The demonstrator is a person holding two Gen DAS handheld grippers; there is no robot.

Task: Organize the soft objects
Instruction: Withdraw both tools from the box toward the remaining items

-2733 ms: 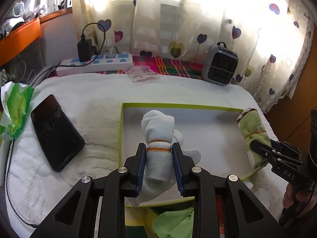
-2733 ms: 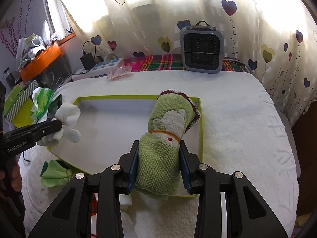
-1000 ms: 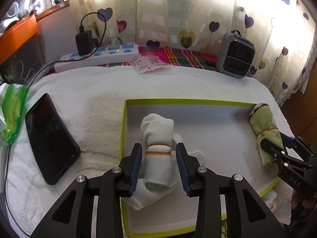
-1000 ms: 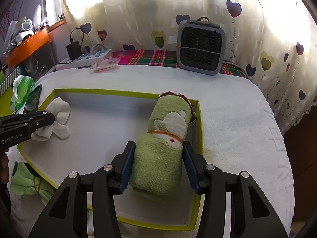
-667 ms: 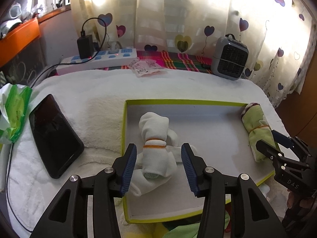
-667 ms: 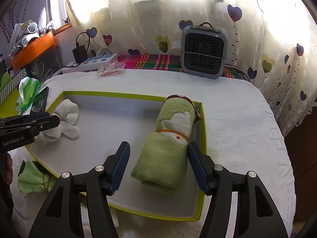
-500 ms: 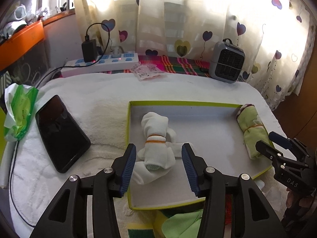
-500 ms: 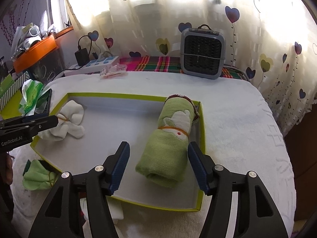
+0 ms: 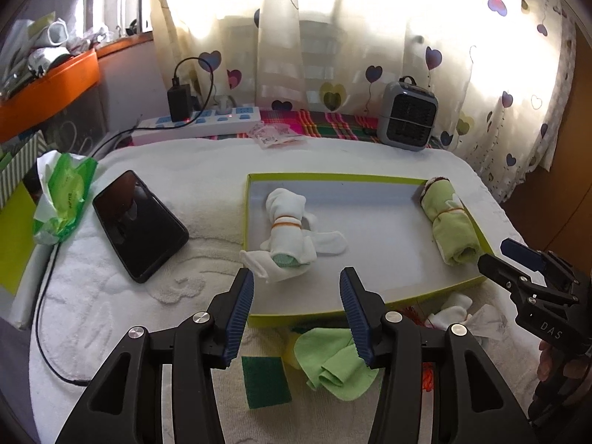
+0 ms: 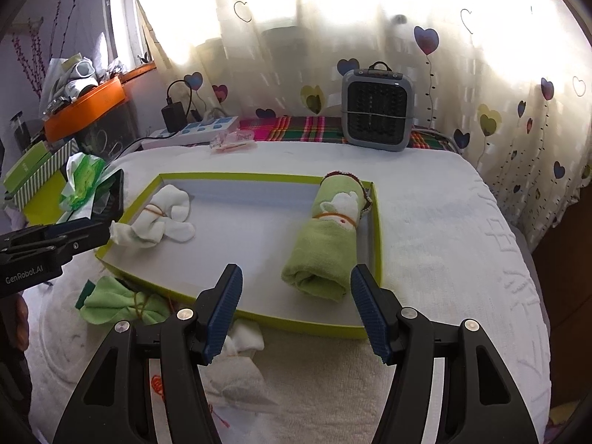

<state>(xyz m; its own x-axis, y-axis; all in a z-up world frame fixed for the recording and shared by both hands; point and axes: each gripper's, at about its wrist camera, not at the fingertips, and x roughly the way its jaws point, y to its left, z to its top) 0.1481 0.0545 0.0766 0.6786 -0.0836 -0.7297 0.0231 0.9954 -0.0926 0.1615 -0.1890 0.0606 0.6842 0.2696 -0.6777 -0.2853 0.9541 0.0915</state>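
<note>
A green-rimmed shallow tray [image 9: 373, 305] [image 10: 303, 323] lies on the white towel. Inside it, a white rolled cloth with an orange band [image 9: 286, 224] [image 10: 159, 218] lies at the left, and a green rolled towel with an orange band [image 9: 449, 227] [image 10: 329, 248] at the right. My left gripper [image 9: 296, 312] is open and empty, held back in front of the tray. My right gripper [image 10: 296, 309] is open and empty in front of the green roll. A loose green cloth [image 9: 335, 362] [image 10: 118, 301] and a loose white cloth [image 9: 453, 309] [image 10: 236, 366] lie in front of the tray.
A black phone [image 9: 138, 224] and a green wipes pack [image 9: 63, 196] lie left of the tray. A power strip [image 9: 199, 125], a small grey heater [image 9: 407, 114] [image 10: 377, 111] and a small packet [image 9: 273, 135] stand at the back. A dark green patch [image 9: 266, 381] lies near me.
Both grippers let go of their rolls inside the tray, opened wide and drew back toward me. The white and green rolls stay lying in the tray.
</note>
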